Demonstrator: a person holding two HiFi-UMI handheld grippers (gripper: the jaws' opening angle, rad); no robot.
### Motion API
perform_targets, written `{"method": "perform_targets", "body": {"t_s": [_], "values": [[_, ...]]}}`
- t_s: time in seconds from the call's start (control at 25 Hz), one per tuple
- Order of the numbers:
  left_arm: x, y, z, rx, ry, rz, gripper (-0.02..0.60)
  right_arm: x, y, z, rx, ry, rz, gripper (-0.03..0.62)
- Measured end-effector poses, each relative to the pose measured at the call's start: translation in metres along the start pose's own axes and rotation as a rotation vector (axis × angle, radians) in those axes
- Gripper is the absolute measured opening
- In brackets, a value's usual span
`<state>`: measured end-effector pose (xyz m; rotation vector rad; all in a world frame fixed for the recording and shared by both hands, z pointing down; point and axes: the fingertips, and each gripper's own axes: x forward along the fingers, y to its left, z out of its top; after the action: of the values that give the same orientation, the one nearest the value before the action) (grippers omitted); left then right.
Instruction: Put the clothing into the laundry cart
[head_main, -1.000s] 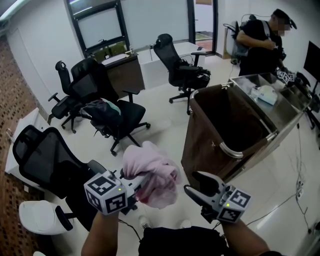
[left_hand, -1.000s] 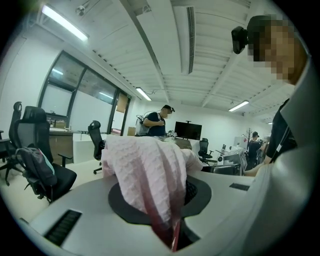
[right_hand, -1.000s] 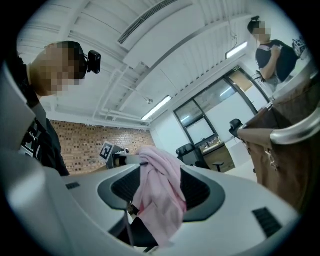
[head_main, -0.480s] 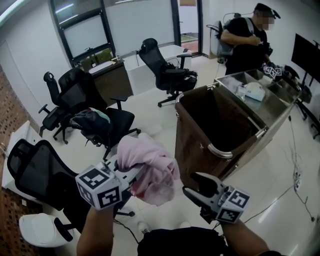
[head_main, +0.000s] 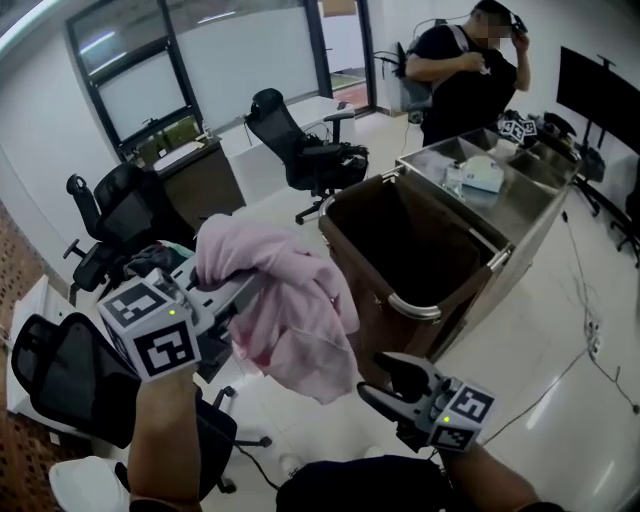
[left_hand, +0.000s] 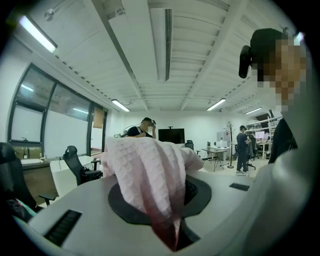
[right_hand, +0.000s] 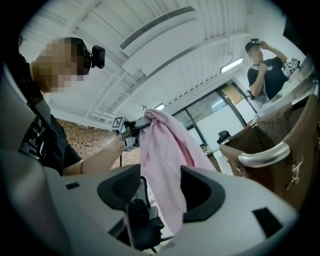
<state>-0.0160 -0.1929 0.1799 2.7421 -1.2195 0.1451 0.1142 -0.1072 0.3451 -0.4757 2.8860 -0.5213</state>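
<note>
Roughly in the middle of the office floor stands one brown laundry cart (head_main: 415, 255), open at the top, with a curved metal handle on its near rim. One steel counter (head_main: 525, 205) runs along its right side, and a white object (head_main: 480, 178) lies on it. At least three black office chairs are in the head view: one far (head_main: 295, 150), one at the left (head_main: 115, 210) and one near left (head_main: 60, 375). A dark wooden desk (head_main: 200, 180) sits far left under the windows, and one black screen (head_main: 600, 95) stands at the far right. One person (head_main: 465, 75) stands beyond the counter with an arm raised; the left gripper view shows a second person (left_hand: 242, 150) standing far off.

One pink garment (head_main: 295, 320) hangs bunched in the air, near left of the cart and outside it, its right edge just before the cart's near corner. The left gripper (head_main: 248, 290) pinches the garment's top, jaws pressed together with a fold of waffle-textured cloth squeezed between them. The right gripper (head_main: 378, 378) is held low and near, to the right of the garment, jaws spread with nothing gripped; the garment hangs beyond them, apart from the pads.

Each gripper carries one cube of black-and-white square markers, two in all. More such markers (head_main: 515, 127) show at the counter's far end.
</note>
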Motion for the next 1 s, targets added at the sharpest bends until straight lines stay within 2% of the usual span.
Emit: {"method": "perform_targets", "body": {"t_s": [0.08, 0.24, 0.32, 0.64, 0.76, 1.0], "values": [[0.007, 0.001, 0.023, 0.019, -0.009, -0.018, 0.086, -0.003, -0.003, 0.003, 0.001, -0.007, -0.006, 0.258], [0.026, -0.006, 0.071, 0.133, -0.031, -0.039, 0.086, -0.011, -0.010, 0.005, 0.001, -0.011, -0.014, 0.258], [0.037, -0.010, 0.089, 0.164, -0.048, -0.060, 0.086, -0.016, -0.012, 0.005, -0.004, -0.012, -0.020, 0.258], [0.099, -0.024, 0.152, 0.231, -0.084, -0.152, 0.085, -0.041, -0.033, 0.021, 0.001, -0.053, -0.066, 0.258], [0.113, -0.026, 0.179, 0.245, -0.138, -0.171, 0.086, -0.052, -0.042, 0.028, 0.001, -0.074, -0.093, 0.258], [0.143, -0.051, 0.207, 0.295, -0.235, -0.308, 0.086, -0.071, -0.055, 0.035, -0.004, -0.107, -0.141, 0.258]]}}
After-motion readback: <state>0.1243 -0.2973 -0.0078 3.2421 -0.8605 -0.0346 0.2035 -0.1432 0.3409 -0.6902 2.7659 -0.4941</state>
